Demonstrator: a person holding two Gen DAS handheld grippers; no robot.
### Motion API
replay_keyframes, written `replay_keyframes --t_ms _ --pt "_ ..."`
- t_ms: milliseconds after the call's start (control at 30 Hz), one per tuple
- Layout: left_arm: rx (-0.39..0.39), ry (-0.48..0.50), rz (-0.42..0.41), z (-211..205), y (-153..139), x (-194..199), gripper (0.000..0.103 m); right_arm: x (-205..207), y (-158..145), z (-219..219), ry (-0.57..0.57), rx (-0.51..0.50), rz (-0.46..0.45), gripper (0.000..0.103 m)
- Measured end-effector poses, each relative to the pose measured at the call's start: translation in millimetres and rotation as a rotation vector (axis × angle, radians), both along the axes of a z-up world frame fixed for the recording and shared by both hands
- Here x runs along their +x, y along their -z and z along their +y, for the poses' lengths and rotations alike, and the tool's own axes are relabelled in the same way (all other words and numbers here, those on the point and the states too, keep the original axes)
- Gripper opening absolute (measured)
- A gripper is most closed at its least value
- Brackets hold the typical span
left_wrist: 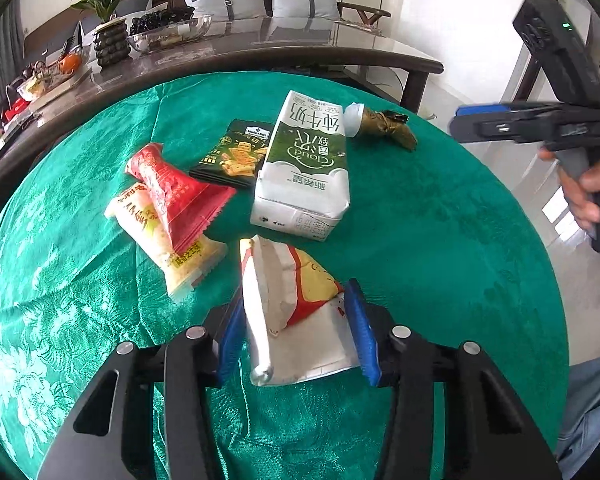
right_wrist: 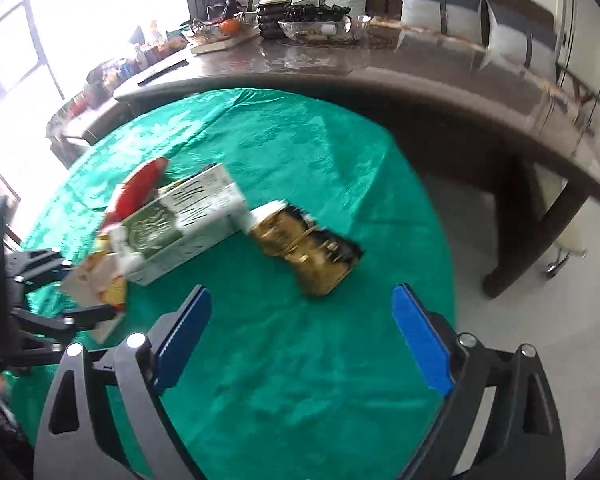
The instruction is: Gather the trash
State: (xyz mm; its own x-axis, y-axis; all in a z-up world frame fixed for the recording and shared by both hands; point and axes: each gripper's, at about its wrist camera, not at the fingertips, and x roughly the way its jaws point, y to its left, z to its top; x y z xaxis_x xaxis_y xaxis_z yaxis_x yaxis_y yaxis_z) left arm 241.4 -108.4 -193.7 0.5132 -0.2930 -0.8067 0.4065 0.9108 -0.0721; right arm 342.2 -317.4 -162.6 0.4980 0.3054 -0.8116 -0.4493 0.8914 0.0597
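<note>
Trash lies on a round table with a green cloth (left_wrist: 420, 240). My left gripper (left_wrist: 300, 328) is shut on a white, yellow and red paper bag (left_wrist: 288, 304), its blue pads pressing both sides. Beyond lie a green and white milk carton (left_wrist: 304, 168), a red wrapper (left_wrist: 172, 188) over an orange snack packet (left_wrist: 164, 240), a dark green packet (left_wrist: 236, 152) and a gold wrapper (left_wrist: 384, 126). My right gripper (right_wrist: 302, 332) is open and empty above the cloth (right_wrist: 280, 360), short of the gold wrapper (right_wrist: 308, 252). The carton (right_wrist: 176, 224) and the held bag (right_wrist: 96, 280) show at its left.
A long brown table (left_wrist: 300, 48) stands behind, carrying a potted plant (left_wrist: 108, 28), glass bowls and clutter. Cushions line a bench at the back. Pale floor (right_wrist: 480, 312) lies to the right of the round table. The right gripper's handle and hand (left_wrist: 580, 176) hover at the right.
</note>
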Motion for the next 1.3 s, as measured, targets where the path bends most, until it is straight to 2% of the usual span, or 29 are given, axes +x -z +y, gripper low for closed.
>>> replay_keyframes --t_ms 100,200,233,267,333,367,400,433,600,667,733,833,933,1000,1033,1067,1100,1133,1167,1233,1300 --pt "-0.011 0.012 0.008 1.6 -2.1 0.2 0.041 26.7 17.8 26.7 -0.071 -0.151 -0.009 0.089" --pt "-0.016 0.035 0.009 6.0 -5.7 -1.3 0.036 43.1 35.9 43.0 -0.114 -0.198 -0.001 0.088" --pt "-0.025 0.039 0.016 8.6 -7.2 -1.0 0.034 44.5 37.9 43.7 -0.125 -0.181 0.015 0.086" --pt "-0.035 0.043 0.022 11.3 -8.7 -0.1 0.031 44.2 38.9 42.9 -0.133 -0.145 0.046 0.065" --pt "-0.058 0.048 0.028 17.7 -12.1 -0.3 0.026 44.0 35.9 37.0 -0.102 -0.123 0.066 0.060" --pt "-0.072 0.050 0.034 21.1 -13.5 -0.1 0.023 37.6 33.2 33.5 -0.097 -0.101 0.075 0.050" --pt "-0.088 0.050 0.043 23.9 -13.8 -0.1 0.021 28.5 28.4 29.8 -0.080 -0.091 0.072 0.049" --pt "-0.107 0.050 0.053 26.9 -14.2 0.3 0.019 19.7 21.7 27.3 -0.058 -0.075 0.068 0.048" --pt "-0.140 0.047 0.056 33.5 -16.5 -9.5 0.016 -55.0 -9.4 6.8 0.103 0.147 0.107 0.048" --pt "-0.130 0.068 0.040 33.5 -21.8 -22.0 0.014 -87.5 -10.7 5.4 0.185 0.217 0.151 0.048" --pt "-0.088 0.081 0.009 34.4 -28.2 -37.5 0.014 -118.9 -8.8 13.5 0.242 0.257 0.167 0.048" --pt "-0.073 0.097 0.016 44.5 -37.7 -57.5 0.012 -150.7 -2.2 34.7 0.291 0.250 0.130 0.048" --pt "-0.054 0.091 0.021 54.0 -40.6 -75.7 0.012 -171.6 14.9 61.1 0.318 0.121 0.041 0.048" --pt "-0.026 0.101 0.007 54.8 -37.1 -89.3 0.014 -177.2 30.6 74.8 0.299 0.059 0.016 0.055" --pt "-0.012 0.095 -0.003 55.2 -34.1 -95.7 0.019 -180.1 33.0 74.2 0.289 0.051 -0.009 0.060" --pt "-0.009 0.090 -0.004 56.4 -30.7 -99.5 0.037 -181.9 32.7 76.1 0.268 0.054 -0.026 0.070" --pt "-0.012 0.076 -0.003 58.3 -26.9 -103.3 0.050 -182.7 32.7 75.3 0.257 0.067 -0.019 0.078" --pt "-0.016 0.057 -0.012 61.3 -25.0 -105.2 0.073 -182.4 33.0 73.2 0.255 0.092 -0.004 0.079" --pt "-0.022 0.041 -0.027 63.6 -23.2 -107.6 0.085 -182.4 34.4 70.9 0.259 0.107 0.002 0.081" --pt "-0.022 0.025 -0.039 65.3 -17.6 -110.6 0.093 -182.7 39.6 71.9 0.261 0.098 0.019 0.085" --pt "0.007 0.002 -0.044 65.4 -9.7 -110.2 0.095 -184.0 46.0 73.3 0.246 0.081 0.027 0.086"
